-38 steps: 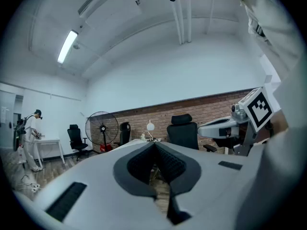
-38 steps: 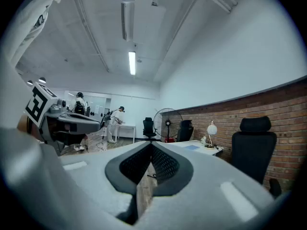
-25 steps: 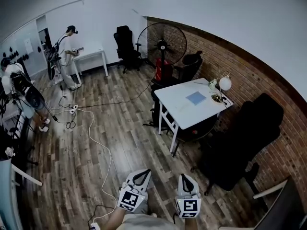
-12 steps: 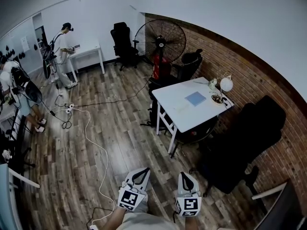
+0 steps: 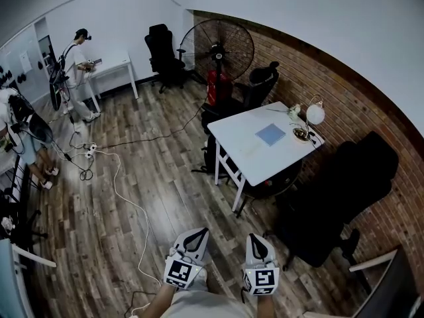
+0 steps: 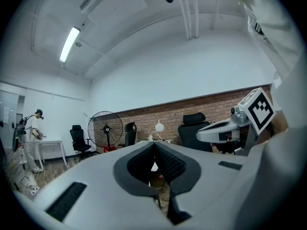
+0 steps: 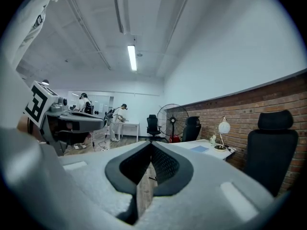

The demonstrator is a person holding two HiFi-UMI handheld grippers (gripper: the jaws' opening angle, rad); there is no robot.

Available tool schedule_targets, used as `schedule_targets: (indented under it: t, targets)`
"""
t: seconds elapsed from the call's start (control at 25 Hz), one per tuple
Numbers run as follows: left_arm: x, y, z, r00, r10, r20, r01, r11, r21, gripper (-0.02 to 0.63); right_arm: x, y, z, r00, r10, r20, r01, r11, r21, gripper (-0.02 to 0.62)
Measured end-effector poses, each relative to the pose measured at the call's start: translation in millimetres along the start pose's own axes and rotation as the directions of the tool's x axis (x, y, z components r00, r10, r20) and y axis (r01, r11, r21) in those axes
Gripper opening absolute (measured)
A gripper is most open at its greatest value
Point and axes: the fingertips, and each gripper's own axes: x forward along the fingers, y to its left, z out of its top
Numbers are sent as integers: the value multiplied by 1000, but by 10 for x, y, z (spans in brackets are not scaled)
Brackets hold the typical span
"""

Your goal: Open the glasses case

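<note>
No glasses case can be made out from here. In the head view a white table [image 5: 252, 151] stands ahead to the right, with a flat blue sheet [image 5: 270, 134] and a small dark item [image 5: 301, 135] beside a globe lamp [image 5: 314, 114]. My left gripper [image 5: 197, 234] and right gripper [image 5: 258, 239] are side by side at the bottom edge, over the wooden floor and well short of the table. Both point forward. In the left gripper view the left gripper [image 6: 154, 145] has its pads together with nothing between them. The right gripper [image 7: 151, 145] is likewise shut and empty.
A big standing fan [image 5: 222, 45] and black office chairs [image 5: 262, 85] stand along the brick wall; another black chair [image 5: 344, 191] is right of the table. A white cable [image 5: 126, 191] runs across the floor. Two people [image 5: 76, 65] stand far left, by a white desk [image 5: 112, 68].
The whole view has shifted forward across the floor toward the white table. Both grippers stay side by side and shut.
</note>
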Motion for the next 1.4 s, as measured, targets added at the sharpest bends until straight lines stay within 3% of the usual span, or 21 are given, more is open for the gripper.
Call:
schedule_targets:
  t: [0.92,1.4]
  targets:
    - [801,986,-129,997,-70,21,71,997,-38,3,1148,-65,58,997,-72,-40,72,997,-5,6]
    - [1040,1166,-116,994,-99,38,100,994,-32,3,1362,-132,38,994,-104,-46,103,995,-11,6]
